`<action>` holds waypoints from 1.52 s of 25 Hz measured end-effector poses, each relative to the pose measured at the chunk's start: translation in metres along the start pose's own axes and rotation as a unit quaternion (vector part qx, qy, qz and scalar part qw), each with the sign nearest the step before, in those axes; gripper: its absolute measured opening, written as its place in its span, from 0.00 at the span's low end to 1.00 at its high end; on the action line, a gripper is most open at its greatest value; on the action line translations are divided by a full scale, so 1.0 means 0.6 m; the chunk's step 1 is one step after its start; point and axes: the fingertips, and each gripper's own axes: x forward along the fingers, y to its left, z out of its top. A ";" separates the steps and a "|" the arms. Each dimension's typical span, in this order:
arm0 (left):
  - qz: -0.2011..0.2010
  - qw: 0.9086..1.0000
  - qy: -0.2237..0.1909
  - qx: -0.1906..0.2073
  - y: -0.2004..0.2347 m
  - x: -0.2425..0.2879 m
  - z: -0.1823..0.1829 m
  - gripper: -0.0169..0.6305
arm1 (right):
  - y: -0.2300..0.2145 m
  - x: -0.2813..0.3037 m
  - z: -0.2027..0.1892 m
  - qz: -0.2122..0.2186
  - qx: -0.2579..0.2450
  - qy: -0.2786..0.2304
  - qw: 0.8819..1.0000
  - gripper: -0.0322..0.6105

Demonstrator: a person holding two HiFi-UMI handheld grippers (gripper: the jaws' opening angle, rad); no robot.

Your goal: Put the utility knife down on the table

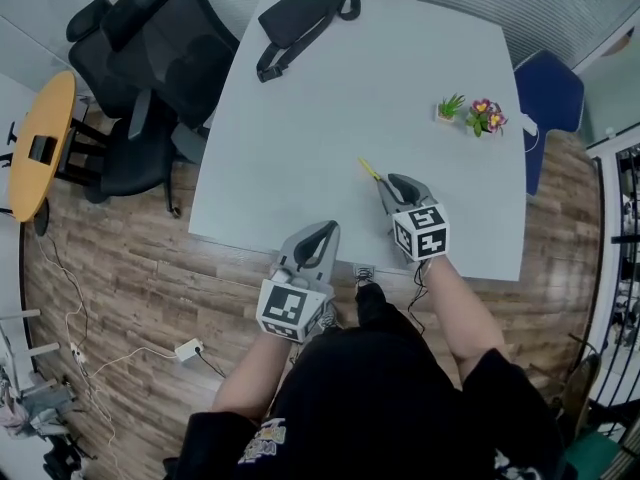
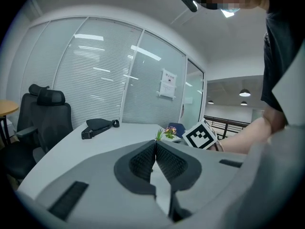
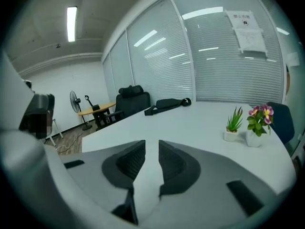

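Observation:
A yellow utility knife [image 1: 369,168] lies on the pale grey table [image 1: 330,118], seen only in the head view. My right gripper [image 1: 392,180] sits just behind the knife's near end, low over the table. In the right gripper view the right gripper [image 3: 151,144] has its jaws a narrow gap apart, with only bare table showing between them; the knife is hidden there. My left gripper [image 1: 326,232] hovers at the table's near edge. In its own view the left gripper [image 2: 155,144] is shut and empty, its pads touching.
A black sling bag [image 1: 300,18] lies at the table's far end. Two small potted plants [image 1: 470,114] stand at the far right. Black office chairs [image 1: 150,68] crowd the left side, with a blue chair [image 1: 550,93] on the right and a round yellow table [image 1: 40,143] at far left.

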 end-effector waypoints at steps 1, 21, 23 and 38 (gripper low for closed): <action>-0.002 1.000 -0.003 0.003 -0.004 -0.008 0.004 0.04 | 0.009 -0.017 0.016 -0.001 -0.001 -0.015 1.000 0.19; -0.028 0.995 -0.080 0.049 -0.066 -0.194 0.087 0.04 | 0.240 -0.406 0.196 -0.023 -0.084 -0.244 0.966 0.05; -0.025 0.995 -0.081 0.052 -0.073 -0.205 0.088 0.04 | 0.249 -0.428 0.195 -0.023 -0.090 -0.249 0.964 0.05; 0.033 0.996 -0.082 0.033 -0.230 -0.252 0.067 0.04 | 0.219 -0.535 0.115 0.044 -0.061 -0.229 0.971 0.05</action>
